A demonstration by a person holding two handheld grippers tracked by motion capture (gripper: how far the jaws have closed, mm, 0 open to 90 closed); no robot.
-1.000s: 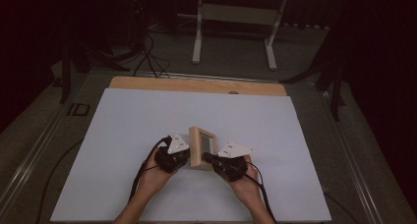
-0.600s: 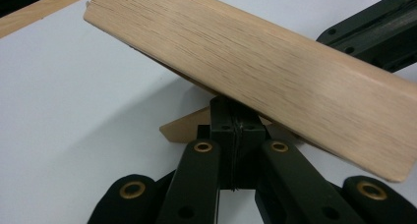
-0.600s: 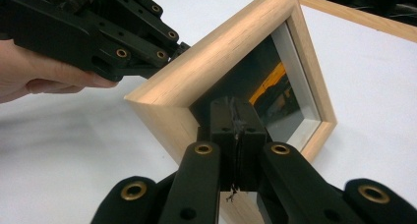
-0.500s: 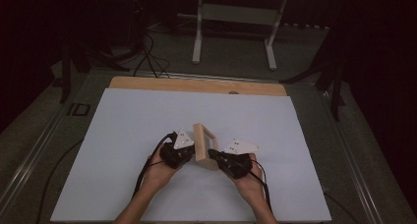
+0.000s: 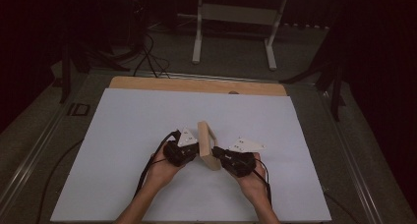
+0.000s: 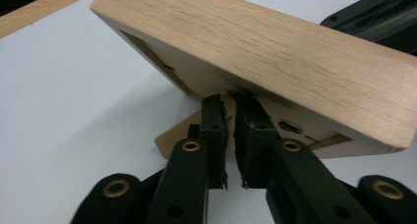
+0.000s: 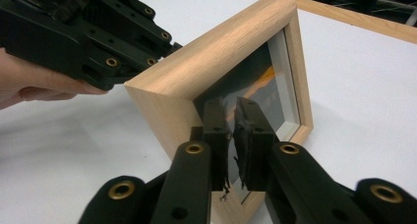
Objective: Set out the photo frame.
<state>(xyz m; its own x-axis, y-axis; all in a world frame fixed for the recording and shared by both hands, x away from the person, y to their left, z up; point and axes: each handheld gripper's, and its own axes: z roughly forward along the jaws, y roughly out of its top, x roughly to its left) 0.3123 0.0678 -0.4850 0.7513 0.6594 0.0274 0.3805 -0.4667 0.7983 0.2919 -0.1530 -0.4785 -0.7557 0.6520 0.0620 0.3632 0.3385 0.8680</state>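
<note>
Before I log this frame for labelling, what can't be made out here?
- Picture frame: its print is dark under glare in the right gripper view.
- Left gripper: its jaws hide any tab they might pinch on the frame's back.
- Right gripper: tips press the glass; a grip can't be confirmed.
- High view: the frame's stand is too small.

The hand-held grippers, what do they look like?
Each hand-held gripper, left and right, is black, with a grey three-cornered plate on top and a black cable trailing back. Brass-coloured rivets dot the two black jaws. The forearms are bare, without sleeves.
</note>
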